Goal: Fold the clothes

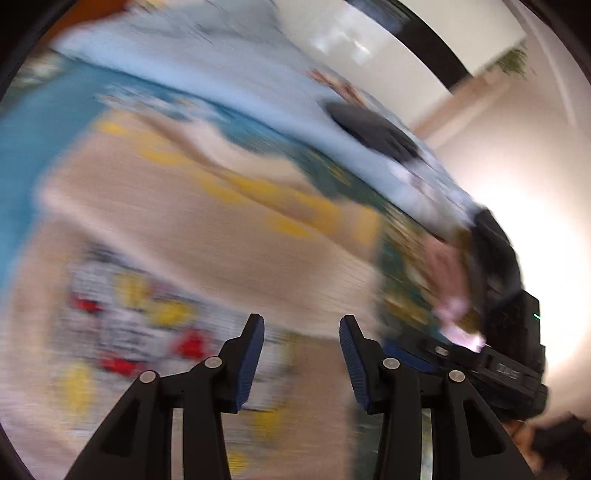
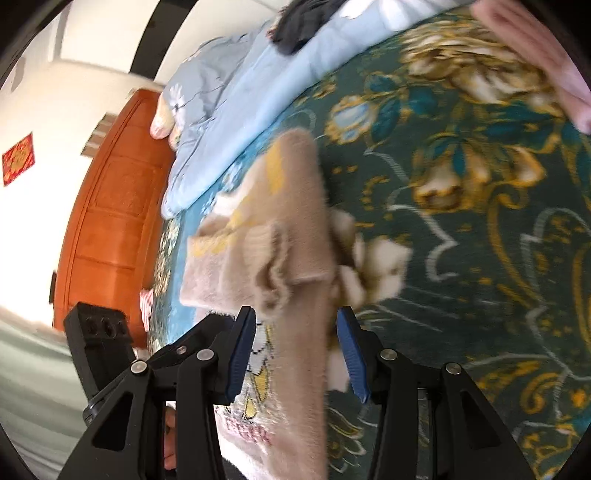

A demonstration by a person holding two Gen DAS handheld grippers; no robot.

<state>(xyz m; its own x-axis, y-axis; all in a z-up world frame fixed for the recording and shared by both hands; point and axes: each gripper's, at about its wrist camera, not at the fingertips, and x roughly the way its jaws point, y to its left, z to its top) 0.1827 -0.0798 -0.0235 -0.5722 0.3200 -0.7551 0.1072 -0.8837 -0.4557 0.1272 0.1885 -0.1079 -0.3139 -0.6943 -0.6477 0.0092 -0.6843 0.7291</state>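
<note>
A beige knitted sweater with yellow patches and a cartoon print lies partly folded on a dark green flowered bedspread. My right gripper is open just above it, and a strip of the sweater runs under the gap between its blue pads without being pinched. The left wrist view is heavily blurred. It shows the same sweater spread below my left gripper, which is open with nothing between its fingers. At the right edge of that view a hand holds the other black gripper body.
A light blue quilt is bunched along the far side of the bed, with a dark garment on it. An orange wooden headboard stands to the left. A blurred pink shape sits at the upper right.
</note>
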